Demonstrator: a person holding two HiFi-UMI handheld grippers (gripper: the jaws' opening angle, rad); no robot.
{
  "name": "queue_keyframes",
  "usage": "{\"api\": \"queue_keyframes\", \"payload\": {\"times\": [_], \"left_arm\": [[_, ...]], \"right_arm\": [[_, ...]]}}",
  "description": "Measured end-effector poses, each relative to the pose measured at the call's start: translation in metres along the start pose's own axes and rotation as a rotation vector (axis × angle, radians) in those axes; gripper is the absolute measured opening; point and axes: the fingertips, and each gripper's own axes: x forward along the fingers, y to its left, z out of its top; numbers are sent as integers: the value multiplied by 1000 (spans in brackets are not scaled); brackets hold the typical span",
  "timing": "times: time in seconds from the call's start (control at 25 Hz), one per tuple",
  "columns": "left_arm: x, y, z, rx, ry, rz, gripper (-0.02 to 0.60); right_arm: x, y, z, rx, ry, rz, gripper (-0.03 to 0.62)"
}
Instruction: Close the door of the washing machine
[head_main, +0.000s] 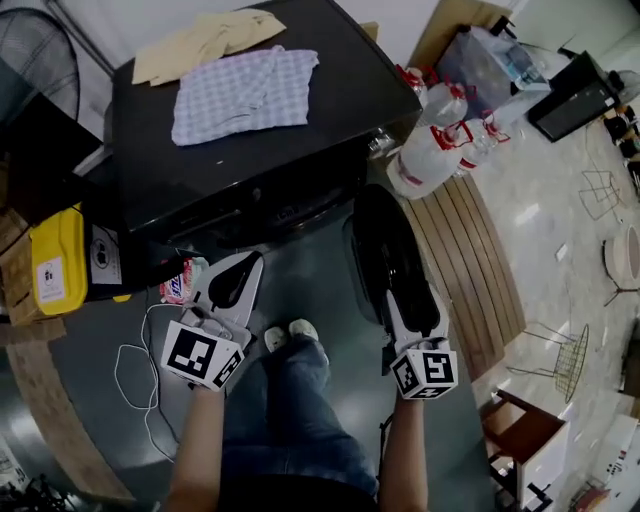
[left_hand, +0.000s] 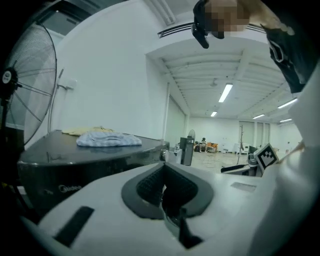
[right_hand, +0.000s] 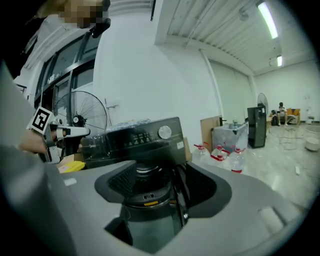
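- Head view: washing machine (head_main: 300, 165) sits at the top of frame. Its door (head_main: 385, 250) is swung open, sticking out from the front towards me, right of the drum opening.
- Head view: right gripper (head_main: 412, 298) overlaps the door's free end. I can't tell if it touches. Left gripper (head_main: 252, 262) hangs low off the machine's front left corner, clear of the door.
- Head view: checked cloth (head_main: 245, 92) is mid-top of the machine and beige cloth (head_main: 205, 42) is at its back edge. Water bottles (head_main: 432, 150) are on the floor off the front right corner, and a cable (head_main: 135, 365) is loose on the floor by my left side.
- Left gripper view: jaws pressed together, nothing between them. The machine top with the cloth lies ahead to the left.
- Right gripper view: jaws spread and gripping nothing. The door's edge (right_hand: 180, 192) shows in the gap, with the drum mouth behind it.
- Risk: with the jaws spread, the thin door edge could slide into the gap instead of meeting a pad, so my push glances off.
- Risk: a soft push may leave the door unlatched, so it bounces back.
- Risk: the left gripper is close to the front panel and could knock it as I lean in.
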Motion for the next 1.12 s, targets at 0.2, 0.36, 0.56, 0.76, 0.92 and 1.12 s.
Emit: {"api": "queue_keyframes", "payload": {"times": [0.2,0.36,0.56,0.76,0.92,1.12], "left_arm": [[48,-28,-58,19,46,-112,0],[75,-47,-93,23,75,-179,0],[94,-68,-123,27,101,-232,0],[100,-76,-137,26,115,-251,0],[94,-75,-138,23,115,-234,0],[87,-61,-135,4,113,-191,0]], "right_arm": [[-41,-49,-78,40,54,-103,293],[-78,-77,-135,64,113,-163,287],[-107,-108,-212,32,252,-217,249],[-94,-130,-235,4,287,-192,189],[-84,-131,-236,-58,316,-144,123],[-84,-125,-238,-79,368,-132,92]]}}
